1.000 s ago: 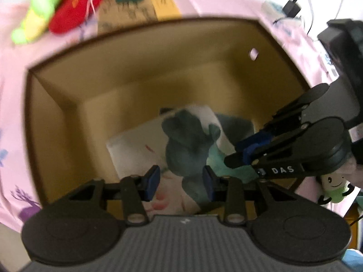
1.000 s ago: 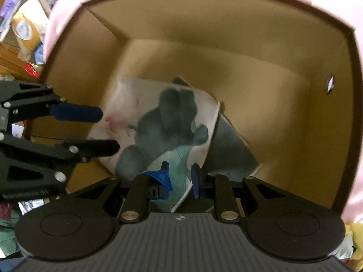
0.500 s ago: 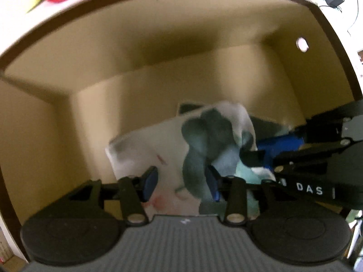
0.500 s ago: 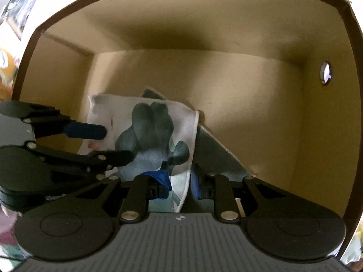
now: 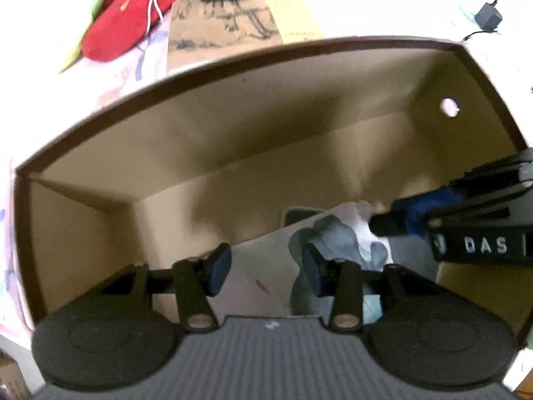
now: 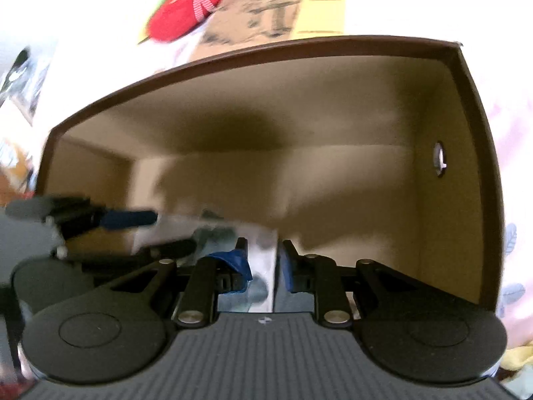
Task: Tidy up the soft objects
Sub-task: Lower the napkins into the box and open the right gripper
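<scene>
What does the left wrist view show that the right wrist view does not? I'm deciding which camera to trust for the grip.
Only the left wrist view shows the black charger beyond the box and the open left gripper over the printed cloth. Only the right wrist view shows the right gripper shut on the cloth's edge. Both show the brown box, its side hole and the red plush.

Pink floral bedsheet [image 5: 133,66], brown cardboard box [image 5: 233,106], red plush [image 5: 123,23], printed card [image 5: 230,23]
</scene>
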The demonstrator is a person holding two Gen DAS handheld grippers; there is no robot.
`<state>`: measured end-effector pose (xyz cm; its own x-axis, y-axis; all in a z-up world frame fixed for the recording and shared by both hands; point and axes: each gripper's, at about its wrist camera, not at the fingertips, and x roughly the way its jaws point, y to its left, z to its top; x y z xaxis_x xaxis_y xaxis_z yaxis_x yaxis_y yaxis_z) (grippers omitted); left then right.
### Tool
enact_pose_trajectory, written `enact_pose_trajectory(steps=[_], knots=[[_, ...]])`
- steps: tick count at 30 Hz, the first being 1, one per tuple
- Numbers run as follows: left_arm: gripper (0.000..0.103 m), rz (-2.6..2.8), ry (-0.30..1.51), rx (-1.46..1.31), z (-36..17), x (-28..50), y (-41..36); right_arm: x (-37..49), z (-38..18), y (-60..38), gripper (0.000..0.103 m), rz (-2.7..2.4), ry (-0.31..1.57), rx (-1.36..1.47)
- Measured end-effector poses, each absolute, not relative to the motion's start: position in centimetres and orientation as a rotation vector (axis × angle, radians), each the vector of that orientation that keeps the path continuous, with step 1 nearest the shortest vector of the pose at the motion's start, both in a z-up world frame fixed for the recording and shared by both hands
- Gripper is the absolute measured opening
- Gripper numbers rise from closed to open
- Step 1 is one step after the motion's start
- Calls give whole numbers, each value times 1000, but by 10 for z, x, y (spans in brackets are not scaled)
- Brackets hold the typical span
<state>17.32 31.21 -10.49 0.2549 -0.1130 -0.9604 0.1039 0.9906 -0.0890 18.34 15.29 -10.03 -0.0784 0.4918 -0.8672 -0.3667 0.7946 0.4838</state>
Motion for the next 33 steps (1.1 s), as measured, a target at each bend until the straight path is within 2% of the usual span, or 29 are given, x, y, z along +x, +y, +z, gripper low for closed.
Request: enact_pose_trajectory(steps=[6,13,16,20,23,26,33], knots=[[50,-298,1313,-17,-79,146,317,168,-84,163,4,1004,1675,-19],[50,-458,1454,-19,-92,133,313,154,-100,185,4,1035,1918,-16],[49,-479,1511,-24,-103,131,311,155,-106,187,3,966,1963,-37],[50,-435,1572,-40,-117,136,309,160,-111,188,5,841,1916,-114],[50,-382,1589,-42,-124,138,307,166,-110,184,4,808,1880,-70],[51,-326,1549,-19,-120,143,301,172,-96,181,1,777,1746,-97],[52,-246,1469,-37,-116,165,299,193,-88,165,3,693,1623,5]])
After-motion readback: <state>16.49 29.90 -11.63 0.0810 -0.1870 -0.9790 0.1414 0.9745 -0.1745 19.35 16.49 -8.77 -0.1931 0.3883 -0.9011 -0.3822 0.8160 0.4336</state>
